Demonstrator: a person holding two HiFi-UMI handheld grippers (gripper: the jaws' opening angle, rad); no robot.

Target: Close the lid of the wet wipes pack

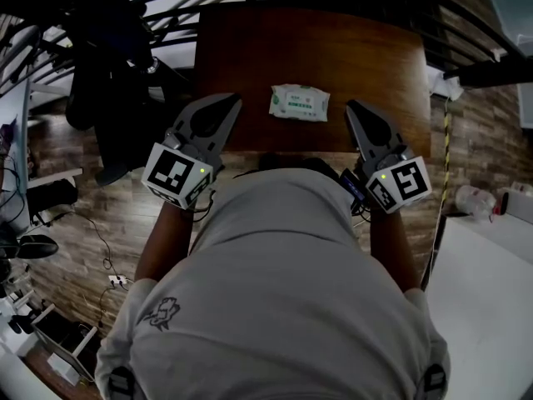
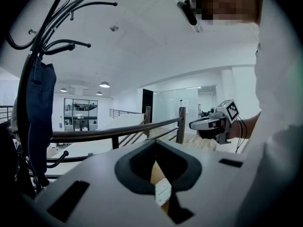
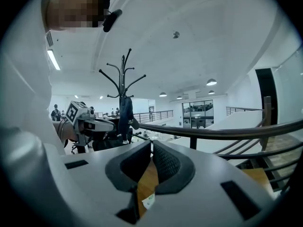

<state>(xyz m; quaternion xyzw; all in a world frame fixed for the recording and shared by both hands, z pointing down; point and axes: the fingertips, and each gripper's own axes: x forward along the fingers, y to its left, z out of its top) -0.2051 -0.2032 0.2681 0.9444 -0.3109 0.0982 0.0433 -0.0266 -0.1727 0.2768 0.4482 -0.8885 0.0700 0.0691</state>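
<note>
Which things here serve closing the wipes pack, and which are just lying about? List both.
Job: wet wipes pack, left tool, right tool, table under the pack.
Lying about: coat rack, dark coat, railing.

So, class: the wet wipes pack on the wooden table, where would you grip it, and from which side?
Probably its left short end, coming in low from the left: the wet wipes pack lies flat, long side across, and the left gripper sits on that side.
</note>
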